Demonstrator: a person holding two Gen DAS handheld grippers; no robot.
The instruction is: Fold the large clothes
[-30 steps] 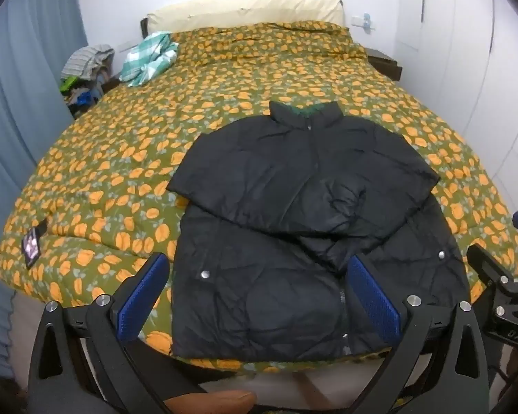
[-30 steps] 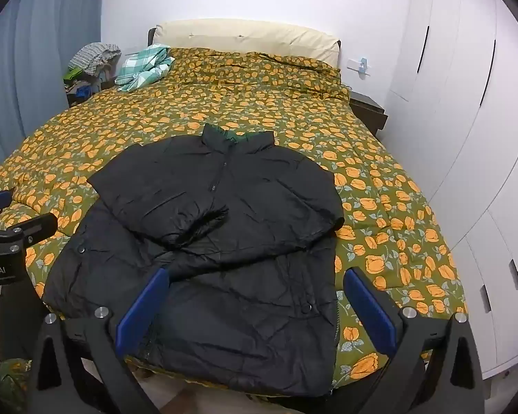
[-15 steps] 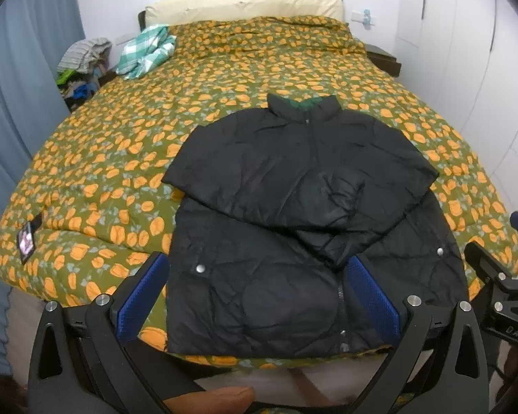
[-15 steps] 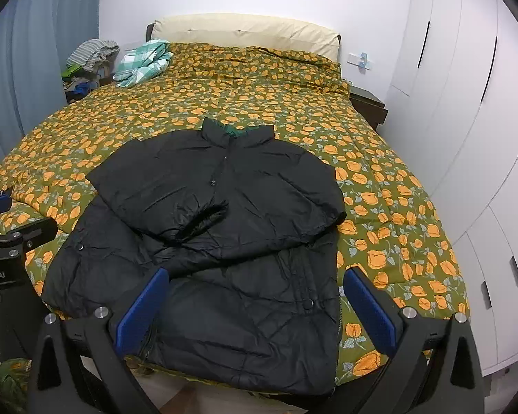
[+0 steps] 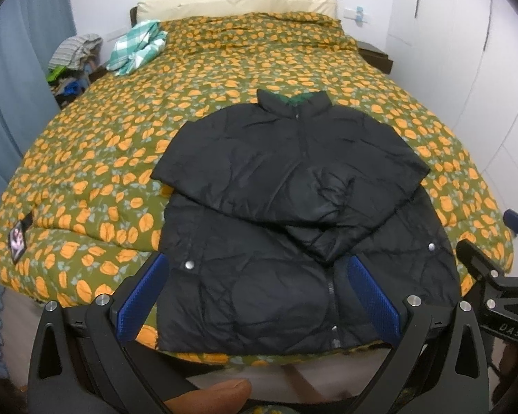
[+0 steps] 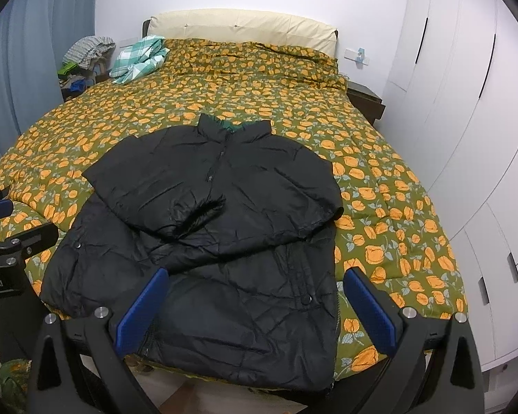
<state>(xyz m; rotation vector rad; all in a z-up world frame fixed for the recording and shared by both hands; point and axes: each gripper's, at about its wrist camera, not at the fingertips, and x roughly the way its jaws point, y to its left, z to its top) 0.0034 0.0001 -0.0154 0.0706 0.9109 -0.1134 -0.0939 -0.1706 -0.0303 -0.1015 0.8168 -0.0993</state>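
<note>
The black jacket lies front-up at the foot of the bed, both sleeves crossed over the chest, apparently ready for the hem to be lifted toward the collar. The left tool and right tool hover spread and empty above the hem. The hem's underside and the bed's near edge are hidden.

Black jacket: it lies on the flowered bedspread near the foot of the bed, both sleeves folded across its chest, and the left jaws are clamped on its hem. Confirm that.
One detail is wrong: the left gripper is not clamped on anything. The left wrist view shows its jaws spread wide and empty above the hem. The rest holds: the black jacket lies on the flowered bedspread near the foot, sleeves folded across its chest.
</note>
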